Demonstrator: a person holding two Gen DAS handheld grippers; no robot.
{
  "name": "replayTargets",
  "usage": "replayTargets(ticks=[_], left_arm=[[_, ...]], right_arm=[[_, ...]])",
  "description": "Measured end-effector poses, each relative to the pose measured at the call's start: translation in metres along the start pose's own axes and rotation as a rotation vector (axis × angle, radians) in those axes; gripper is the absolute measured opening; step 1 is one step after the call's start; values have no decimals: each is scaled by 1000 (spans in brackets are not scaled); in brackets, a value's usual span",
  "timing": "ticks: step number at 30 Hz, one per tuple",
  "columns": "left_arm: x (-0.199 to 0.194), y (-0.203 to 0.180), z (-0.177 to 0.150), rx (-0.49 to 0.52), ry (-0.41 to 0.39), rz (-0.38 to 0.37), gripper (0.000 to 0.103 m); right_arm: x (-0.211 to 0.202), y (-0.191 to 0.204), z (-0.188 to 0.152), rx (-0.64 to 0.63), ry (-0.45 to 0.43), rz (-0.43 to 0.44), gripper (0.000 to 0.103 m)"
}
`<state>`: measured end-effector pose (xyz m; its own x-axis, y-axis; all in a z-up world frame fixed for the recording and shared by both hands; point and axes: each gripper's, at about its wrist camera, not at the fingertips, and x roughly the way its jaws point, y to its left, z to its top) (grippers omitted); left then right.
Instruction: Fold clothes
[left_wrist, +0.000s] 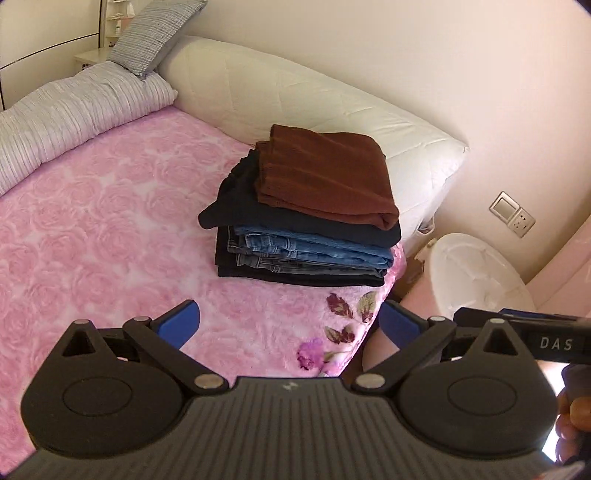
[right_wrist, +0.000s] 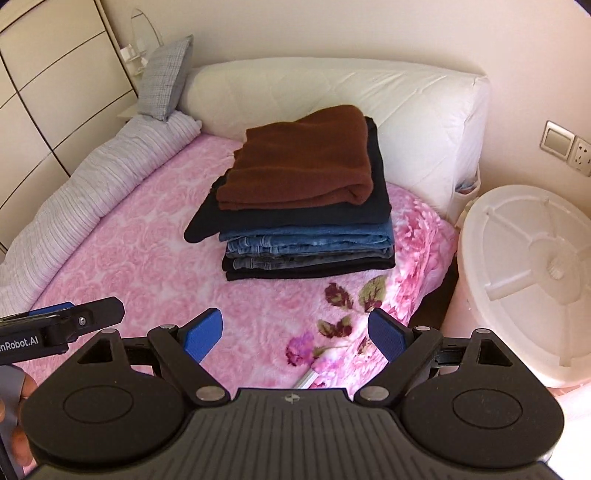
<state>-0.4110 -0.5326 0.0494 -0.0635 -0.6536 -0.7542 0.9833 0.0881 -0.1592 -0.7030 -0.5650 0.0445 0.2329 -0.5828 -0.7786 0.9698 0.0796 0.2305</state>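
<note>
Both units empty, blue pads spread wide: left hand-held gripper (left_wrist: 290, 325) and right hand-held gripper (right_wrist: 295, 336) sit at bottom of frame over the pink rose blanket (left_wrist: 110, 221). Folded clothes stack (right_wrist: 306, 206) is centre frame on the bed, near the white headboard cushion (right_wrist: 332, 96): brown sweater (right_wrist: 295, 162) on top, dark garment, then jeans (right_wrist: 310, 243) below. White bin (right_wrist: 524, 288) at right.

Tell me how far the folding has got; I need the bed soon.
Done: a folded stack sits on the pink blanket, brown garment on top, jeans below. In hand: nothing; left gripper and right gripper are open, empty. Left: no unfolded clothes in view.
</note>
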Motion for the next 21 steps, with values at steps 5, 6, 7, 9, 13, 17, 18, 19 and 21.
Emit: replayTargets(ticks=[5, 6, 7, 9, 13, 17, 18, 19, 21], left_arm=[[-8, -5, 3, 50, -13, 57, 102], [-8, -5, 3, 55, -8, 63, 102], [-8, -4, 3, 57, -3, 64, 102], [-9, -2, 3, 56, -1, 61, 102], [-11, -1, 2, 65, -3, 78, 102], [-13, 0, 0, 73, 4, 83, 102], [-14, 0, 0, 74, 4, 83, 102], [-14, 0, 1, 75, 3, 84, 102], [-15, 1, 1, 75, 1, 86, 102]], right_arm=[[-7, 8, 9, -7, -18, -38, 88], [-8, 10, 10, -10, -19, -49, 88], [-8, 11, 10, -13, -20, -60, 88], [-9, 15, 11, -20, -22, -80, 88], [-11, 20, 8, -39, -27, -101, 88], [-14, 23, 4, -41, -35, -105, 88], [-14, 25, 4, -47, -38, -108, 88], [-15, 26, 4, -52, -41, -111, 88], [-17, 30, 5, -65, -51, -117, 88]])
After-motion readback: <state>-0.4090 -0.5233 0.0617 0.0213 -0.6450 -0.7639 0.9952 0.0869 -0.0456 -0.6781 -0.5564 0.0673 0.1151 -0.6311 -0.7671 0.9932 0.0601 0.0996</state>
